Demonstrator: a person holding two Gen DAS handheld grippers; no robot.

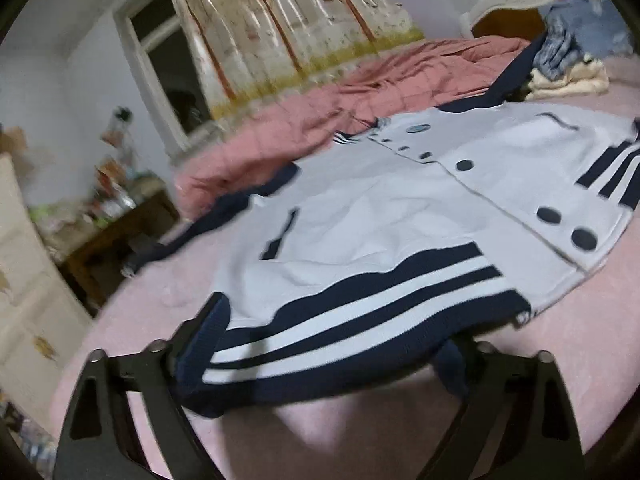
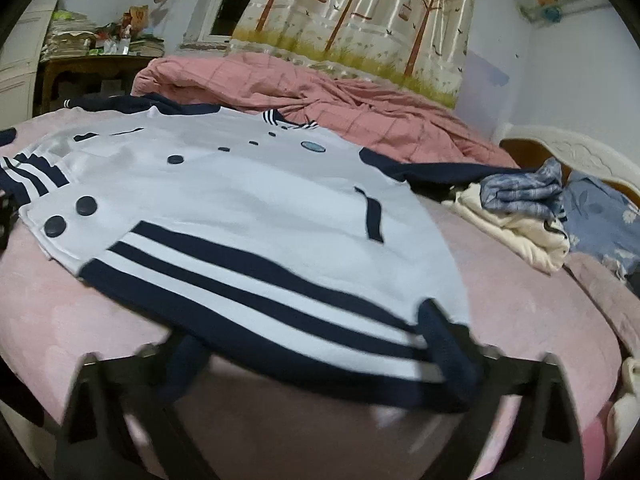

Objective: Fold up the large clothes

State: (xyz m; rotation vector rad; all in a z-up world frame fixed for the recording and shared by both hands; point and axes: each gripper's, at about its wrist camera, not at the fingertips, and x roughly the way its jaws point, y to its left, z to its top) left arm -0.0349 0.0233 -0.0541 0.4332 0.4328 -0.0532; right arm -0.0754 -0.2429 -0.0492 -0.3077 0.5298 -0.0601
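Note:
A white jacket point(image 1: 400, 216) with navy sleeves, dark round buttons and a navy-and-white striped hem lies spread face up on the pink bed point(image 1: 360, 432). It also shows in the right wrist view point(image 2: 224, 200). My left gripper point(image 1: 320, 356) is open, its fingers wide apart at the striped hem, whose left corner drapes over the left finger point(image 1: 188, 344). My right gripper point(image 2: 320, 360) is open too, its fingers on either side of the hem's right corner, which hangs over the right finger point(image 2: 460, 352). Both views are blurred by motion.
A rumpled pink quilt point(image 2: 320, 92) lies behind the jacket. A pile of cream and blue clothes point(image 2: 528, 216) sits at the right by the white headboard point(image 2: 568, 152). A cluttered wooden table point(image 2: 88, 68) stands at the far left, beside the bed's edge.

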